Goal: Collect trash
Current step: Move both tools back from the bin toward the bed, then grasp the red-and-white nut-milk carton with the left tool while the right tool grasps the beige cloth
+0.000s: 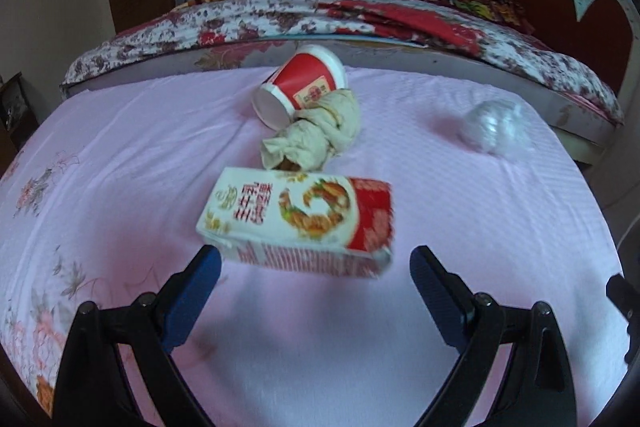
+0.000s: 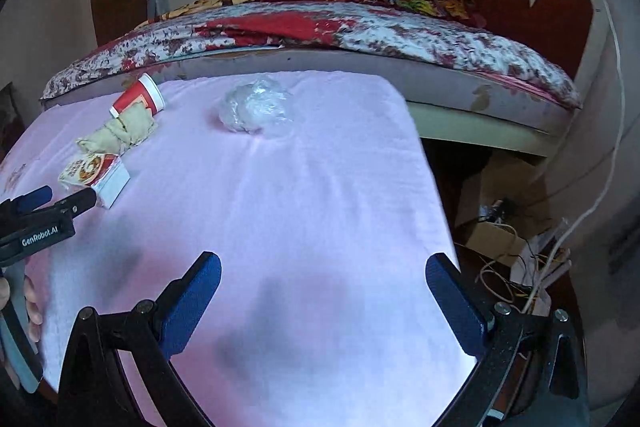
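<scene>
A white and red drink carton [image 1: 298, 221] lies on its side on the pink cloth [image 1: 120, 167], just ahead of my open left gripper [image 1: 316, 263], whose fingertips flank its near edge without holding it. Behind it lie a crumpled beige paper wad [image 1: 316, 137] and a tipped red paper cup [image 1: 300, 85]. A crumpled clear plastic ball [image 1: 494, 125] lies to the right. In the right wrist view my right gripper [image 2: 324, 271] is open and empty over the bare cloth, with the plastic ball [image 2: 256, 109] far ahead, and the carton [image 2: 96, 173], wad [image 2: 118, 133] and cup [image 2: 138, 99] at left.
The left gripper [image 2: 60, 201] shows at the left edge of the right wrist view. A bed with a floral quilt [image 1: 320, 19] runs behind the table. Right of the table's edge are cardboard boxes and tangled cables [image 2: 520, 251] on the floor.
</scene>
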Motion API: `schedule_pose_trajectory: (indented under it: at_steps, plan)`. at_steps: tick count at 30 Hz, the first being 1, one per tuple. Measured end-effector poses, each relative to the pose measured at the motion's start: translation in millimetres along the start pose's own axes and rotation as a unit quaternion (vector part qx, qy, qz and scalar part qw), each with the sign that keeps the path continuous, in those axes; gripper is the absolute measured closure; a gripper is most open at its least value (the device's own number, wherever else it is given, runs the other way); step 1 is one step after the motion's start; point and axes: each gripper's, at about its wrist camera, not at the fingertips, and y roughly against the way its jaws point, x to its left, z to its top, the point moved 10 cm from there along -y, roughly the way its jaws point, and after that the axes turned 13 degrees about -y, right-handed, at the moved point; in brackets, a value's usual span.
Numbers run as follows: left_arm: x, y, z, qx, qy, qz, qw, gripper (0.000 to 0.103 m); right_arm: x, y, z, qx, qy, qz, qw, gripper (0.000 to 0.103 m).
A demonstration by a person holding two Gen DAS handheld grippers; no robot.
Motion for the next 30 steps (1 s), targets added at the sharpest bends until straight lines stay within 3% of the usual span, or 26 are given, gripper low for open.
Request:
schedule_pose_trajectory:
  at_steps: [3,7,15,19,25,29,30]
  plan:
    - [10.4,-11.2,-1.5,0.015,0.01,-0.007,0.9998,0.007,8.3,-14.1,2.5,0.006,-0.004,0.008,1.0,0.0]
    - [46.8,-10.1,-9.9,0.019,0.02,0.018,0.9995,0.007,22.9,-24.0,4.2,0.007,0.0,0.018,1.0,0.0]
    - [165.4,5.8,-68.6,0.043,0.114,0.075,0.9897,0.008,54.8,-35.9,-1.9,0.019,0.016,0.038,0.999,0.0]
    - [151.0,12.9,-67.8,0.025,0.106,0.056,0.9924,0.008,76.7,-35.6,-1.9,0.018,0.024,0.049,0.998,0.0]
    - [105.2,0.4,-33.8,0.009,0.072,0.016,0.9972,0.008,116.3,-42.3,6.6,0.017,0.041,0.059,0.997,0.0]
    - [111.9,-26.0,-19.2,0.032,0.07,0.02,0.9968,0.01,137.2,-54.1,11.8,0.026,0.056,0.059,0.996,0.0]
    - [115.1,-32.7,-19.6,0.043,0.07,0.017,0.9965,0.018,141.4,-56.6,12.4,0.028,0.059,0.06,0.996,0.0]
